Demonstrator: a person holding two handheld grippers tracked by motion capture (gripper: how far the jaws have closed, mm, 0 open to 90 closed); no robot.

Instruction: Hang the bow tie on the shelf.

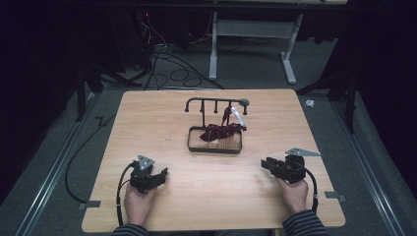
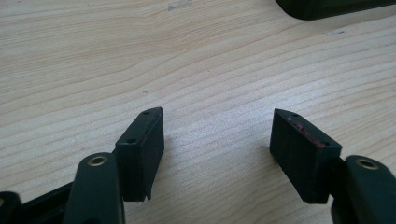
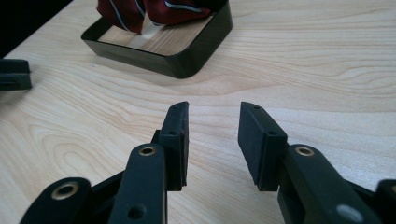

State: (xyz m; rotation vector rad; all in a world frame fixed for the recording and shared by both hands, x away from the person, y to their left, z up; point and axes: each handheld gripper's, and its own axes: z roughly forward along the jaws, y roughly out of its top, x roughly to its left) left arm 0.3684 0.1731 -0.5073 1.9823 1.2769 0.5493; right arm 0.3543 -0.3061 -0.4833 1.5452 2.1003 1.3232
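Both grippers rest empty on the surface, and the dark red striped necktie hangs half on its stand.

The dark red striped necktie (image 1: 223, 130) lies at the middle of the light wooden surface (image 1: 147, 118), one part draped from the black metal rack with pegs (image 1: 216, 102) and the rest heaped in the black rectangular tray base (image 1: 214, 148). The left gripper (image 1: 161, 173) sits at 7 o'clock from the tray with jaws wide and nothing between them; the right gripper (image 1: 265, 163) sits at 4 o'clock, jaws half open, also empty. I judge the main risk is the loose cloth: a pull from one side can drag the light stand or tip it, and the silky fabric can slip from narrow pads. The right jaws perhaps need more opening before they reach the bunched folds.
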